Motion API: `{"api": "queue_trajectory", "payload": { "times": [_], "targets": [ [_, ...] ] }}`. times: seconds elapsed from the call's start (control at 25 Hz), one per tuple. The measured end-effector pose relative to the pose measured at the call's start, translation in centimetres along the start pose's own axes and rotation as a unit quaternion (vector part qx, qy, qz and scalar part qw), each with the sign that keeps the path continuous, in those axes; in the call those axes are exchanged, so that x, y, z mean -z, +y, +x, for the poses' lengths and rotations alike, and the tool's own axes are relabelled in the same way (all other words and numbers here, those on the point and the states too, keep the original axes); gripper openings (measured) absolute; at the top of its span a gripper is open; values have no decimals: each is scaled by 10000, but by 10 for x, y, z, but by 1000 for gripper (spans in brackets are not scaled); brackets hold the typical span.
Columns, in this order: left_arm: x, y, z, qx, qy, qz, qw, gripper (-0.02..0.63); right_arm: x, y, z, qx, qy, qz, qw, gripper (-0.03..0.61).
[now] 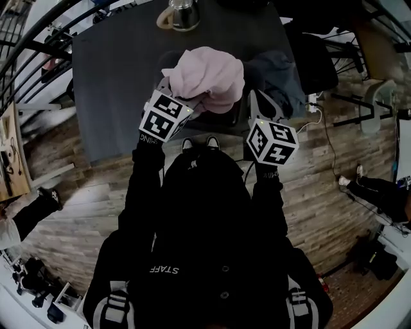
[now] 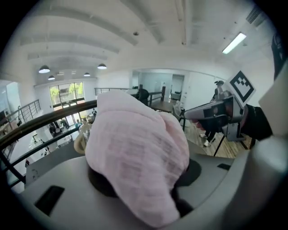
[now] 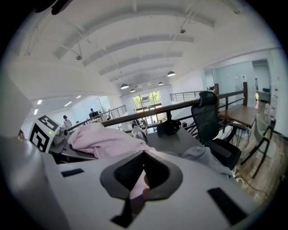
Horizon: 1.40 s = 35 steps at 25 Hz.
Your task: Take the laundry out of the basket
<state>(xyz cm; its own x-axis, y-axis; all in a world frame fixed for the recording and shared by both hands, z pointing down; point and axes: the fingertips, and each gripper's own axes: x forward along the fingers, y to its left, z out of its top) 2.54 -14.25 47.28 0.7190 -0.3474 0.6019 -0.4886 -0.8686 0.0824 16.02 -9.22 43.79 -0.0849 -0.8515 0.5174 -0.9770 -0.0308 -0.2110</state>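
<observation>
The left gripper's (image 1: 187,97) dark pads (image 2: 196,170) are partly closed on a thick bunch of pink cloth (image 2: 135,152). The fabric fills the gap between them and spills forward over the pale grey jaws in a soft, rounded hump. Up close its weave shows as a faint grid, like gauze or waffle cotton.

The right gripper's (image 1: 255,103) jaws are pressed fully together and pinch only a thin fold of the same cloth. A narrow pink strip shows in the slit between its black, curved pads (image 3: 157,173).

In the head view the cloth hangs as a crumpled, puffy mound between the two grippers, above the near edge of a dark grey table (image 1: 115,77) with a matte, flat top. Each gripper carries a white cube with black square markers — the left one tilted, the right one more square to the camera.

A second garment, grey and limp (image 1: 276,71), lies heaped at the table's right side, near a black mesh office chair (image 3: 209,117). At the far edge of the table stands a shiny metal kettle (image 1: 183,14) with a pale rounded handle. The basket itself cannot be made out under the cloth. The floor (image 1: 321,193) is laid in wood-grain planks.
</observation>
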Motion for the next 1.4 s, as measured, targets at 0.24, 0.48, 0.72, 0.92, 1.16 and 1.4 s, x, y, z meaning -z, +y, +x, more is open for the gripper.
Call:
{"api": "queue_trajectory", "payload": {
  "times": [0.24,0.48,0.72,0.92,1.16,1.4],
  "targets": [
    [-31,22,-58,-567,-771,-309,9949,236,-24,27,-9,-149,-424,-276,9986,15],
    [-51,46,-116,-1187,-1581,-739,9775,236,-50,73,-16,-512,-965,-738,9913,15],
    [-56,71,-174,-2011,-1989,-779,9560,236,-60,106,-17,-817,-1080,-979,9859,15],
    [-33,99,-218,-2735,-2098,-1016,9332,236,-63,127,-16,-987,-1192,-1065,9822,15],
    [-1,121,-251,-3501,-2012,-1286,9058,236,-70,150,-17,-1210,-1399,-1188,9755,15],
    [50,138,-244,-3761,-1739,-1588,8962,237,-64,164,-11,-1248,-1353,-1284,9745,15]
  ]
}}
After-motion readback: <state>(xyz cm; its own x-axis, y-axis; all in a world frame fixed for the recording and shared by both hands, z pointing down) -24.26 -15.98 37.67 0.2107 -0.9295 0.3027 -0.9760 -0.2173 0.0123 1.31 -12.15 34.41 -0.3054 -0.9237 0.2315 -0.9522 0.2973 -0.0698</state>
